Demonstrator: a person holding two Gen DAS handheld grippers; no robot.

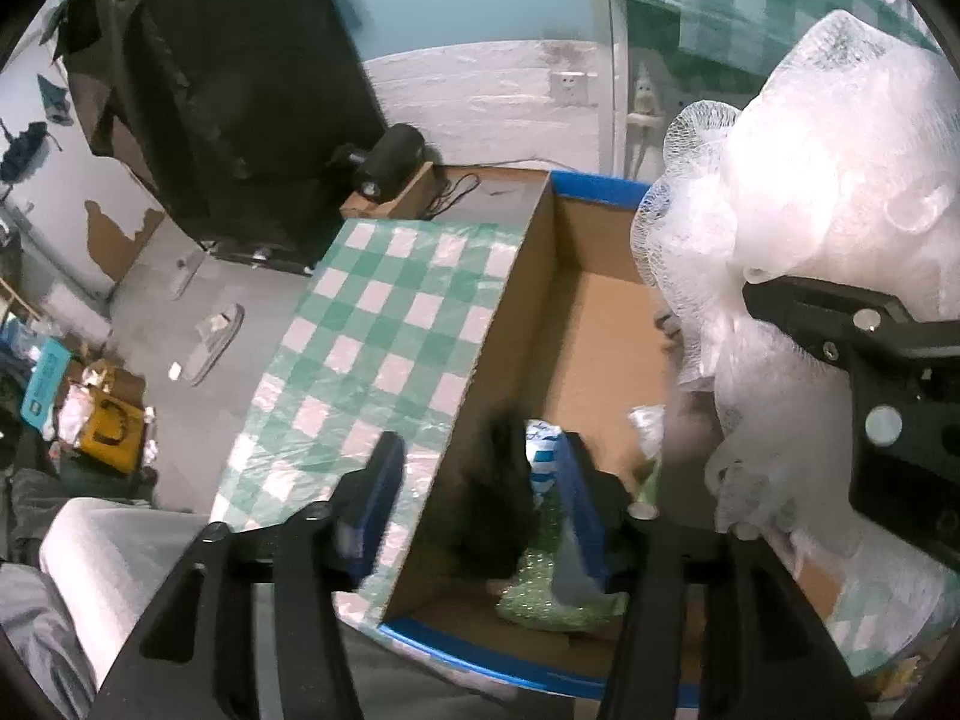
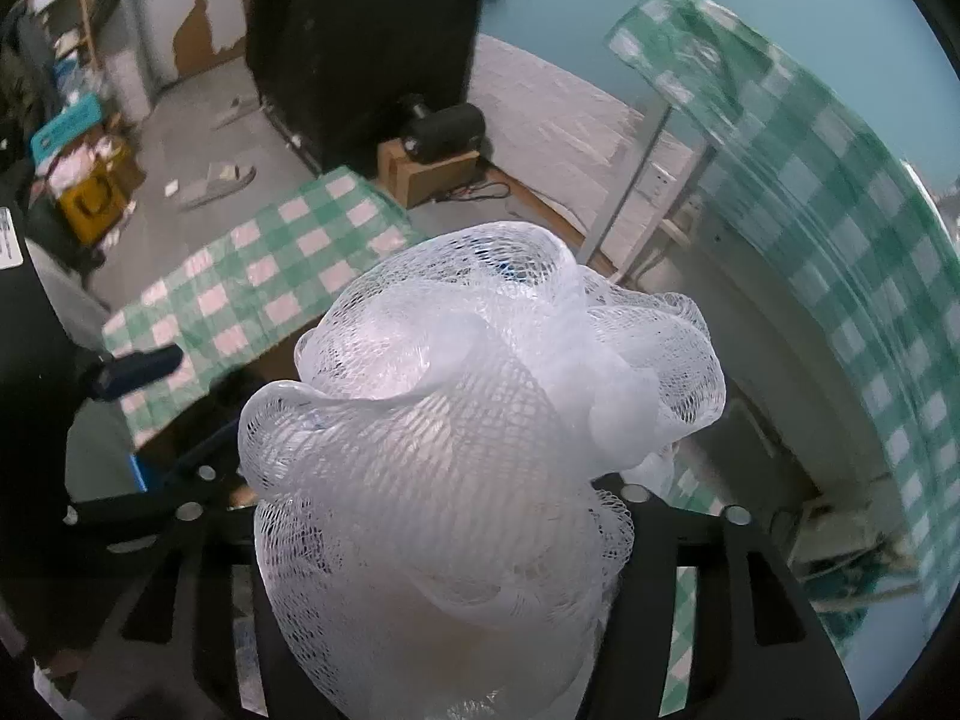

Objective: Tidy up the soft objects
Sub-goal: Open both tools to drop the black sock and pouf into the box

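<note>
While the white mesh bath pouf fills the space between the right gripper's fingers, whether the pads press on it cannot be told, since the netting hides them completely. In the left wrist view the same pouf hangs beside and above the open cardboard box, with the right gripper reaching in from the side; that placement looks chosen so the pouf ends up in the box with the other soft goods.

The left gripper has its jaws parted, with nothing pinched between them. Its blue-padded fingers straddle the box's near wall, one outside over the green-and-white checked tablecloth, one inside. Just below lie a dark fluffy item and a green bubble-wrap pouch on the box floor. I judge this hand has finished with the dark piece and sits clear of the pouf's path.
</note>
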